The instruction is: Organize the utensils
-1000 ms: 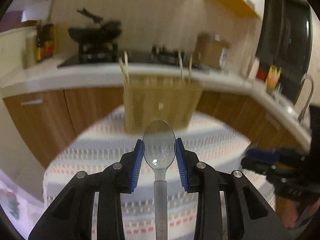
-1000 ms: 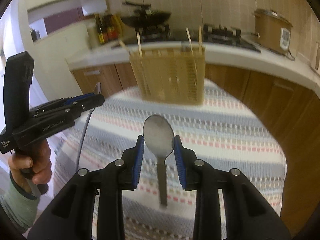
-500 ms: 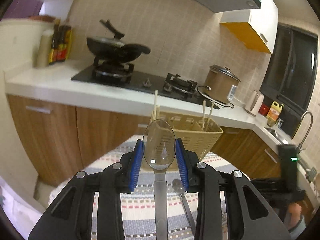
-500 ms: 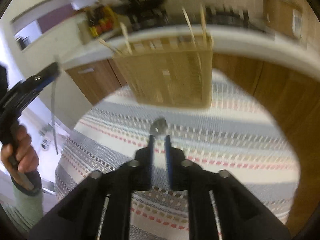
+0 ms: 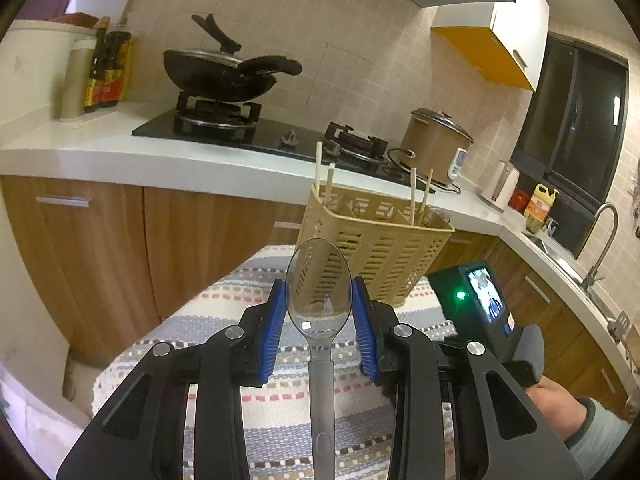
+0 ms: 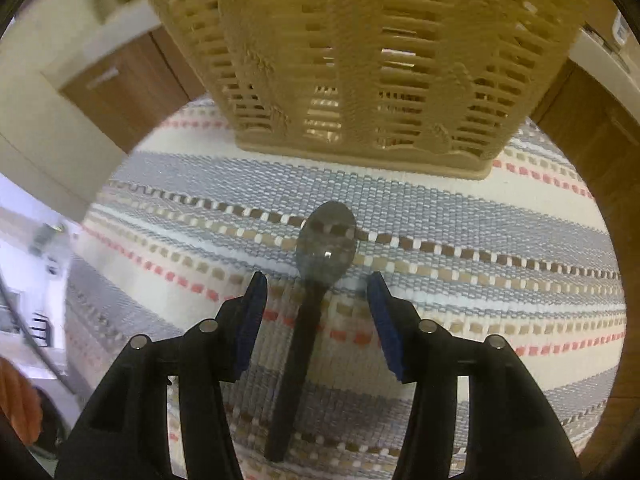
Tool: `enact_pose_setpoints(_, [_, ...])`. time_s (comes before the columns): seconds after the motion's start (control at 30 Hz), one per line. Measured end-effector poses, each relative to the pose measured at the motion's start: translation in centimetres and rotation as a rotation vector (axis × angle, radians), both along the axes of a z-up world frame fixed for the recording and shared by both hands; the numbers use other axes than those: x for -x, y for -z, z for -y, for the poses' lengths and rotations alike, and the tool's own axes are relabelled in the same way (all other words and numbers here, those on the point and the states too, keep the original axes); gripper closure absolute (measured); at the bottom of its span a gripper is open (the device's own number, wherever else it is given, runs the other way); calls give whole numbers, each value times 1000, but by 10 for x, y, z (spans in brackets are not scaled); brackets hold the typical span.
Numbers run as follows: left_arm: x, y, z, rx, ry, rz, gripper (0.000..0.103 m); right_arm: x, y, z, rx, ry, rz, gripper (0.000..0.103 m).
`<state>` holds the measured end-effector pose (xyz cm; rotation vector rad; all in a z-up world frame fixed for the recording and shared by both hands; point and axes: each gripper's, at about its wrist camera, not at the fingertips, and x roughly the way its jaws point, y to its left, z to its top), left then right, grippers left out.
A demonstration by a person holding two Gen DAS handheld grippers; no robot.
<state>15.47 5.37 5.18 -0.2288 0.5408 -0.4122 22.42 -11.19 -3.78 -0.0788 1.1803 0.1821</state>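
My left gripper (image 5: 319, 308) is shut on a clear plastic spoon (image 5: 319, 280), the blue pads pressing the sides of its bowl, the handle running back toward the camera. It hovers over the striped cloth, with the beige slotted utensil basket (image 5: 376, 248) just beyond; a few chopsticks (image 5: 414, 192) stand in it. My right gripper (image 6: 317, 280) points steeply down at the cloth (image 6: 480, 216), close in front of the basket (image 6: 360, 60). Its jaws are opening. A dark spoon (image 6: 326, 240) lies on the cloth, its neck between the pads, which do not touch it.
Behind the table runs a white counter with a hob and black wok (image 5: 224, 72), bottles (image 5: 104, 68), a rice cooker (image 5: 436, 148) and a sink tap (image 5: 600, 236). The right-hand gripper's body (image 5: 480, 312) and a hand show at the left view's right side.
The right gripper has dropped toward the cloth and closer to the basket, and its jaws have spread; the dark spoon now lies between them. The left gripper has shifted sideways, still holding the clear spoon.
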Motion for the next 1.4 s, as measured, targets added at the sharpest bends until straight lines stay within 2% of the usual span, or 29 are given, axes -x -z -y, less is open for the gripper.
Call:
enact_pose_setpoints(0.03, [-1, 1, -1, 3, -1, -4, 72, 0, 1, -5, 43, -7, 12, 63])
enact_pose_setpoints(0.13, [-2, 4, -2, 3, 2, -13, 72, 1, 1, -12, 42, -45, 11, 84])
enact_pose_setpoints(0.2, [-2, 5, -2, 1, 1, -13, 72, 3, 2, -11, 38, -48, 14, 89])
enact_pose_setpoints(0.33, [-1, 3, -2, 11, -3, -5, 72, 11, -2, 0, -40, -55, 32, 95])
enact_pose_setpoints(0.37, [-1, 1, -2, 17, -5, -4, 72, 15, -6, 5, -69, -60, 46, 101])
enact_pose_setpoints(0.43, [0, -3, -1, 23, -5, 6, 72, 25, -14, 14, -133, -73, 69, 103])
enact_pose_setpoints(0.67, [6, -23, 6, 26, -25, 67, 72, 47, -33, 39, -239, -97, 150, 103])
enact_pose_setpoints(0.8, [6, -28, 9, 13, -37, 74, 72, 42, -38, 45, -238, -102, 186, 103])
enact_pose_setpoints(0.87, [6, -28, 9, 12, -42, 70, 72, 38, -36, 44, -223, -100, 160, 101])
enact_pose_setpoints(0.97, [6, -25, 8, 12, -41, 62, 72, 26, -22, 29, -191, -130, 82, 93])
enact_pose_setpoints(1.17, [6, -20, 6, 9, -22, 56, 72, 18, -6, 19, -133, -117, 31, 88])
enact_pose_setpoints(1.23, [7, -19, 4, 14, -14, 58, 72, 17, -8, 15, -90, -109, 50, 77])
enact_pose_setpoints(1.3, [7, -18, 2, 18, -8, 59, 72, 13, -2, 10, -72, -101, 44, 55])
enact_pose_setpoints(1.4, [7, -16, 0, 27, -5, 56, 72, 8, 7, 4, -45, -94, 12, 56])
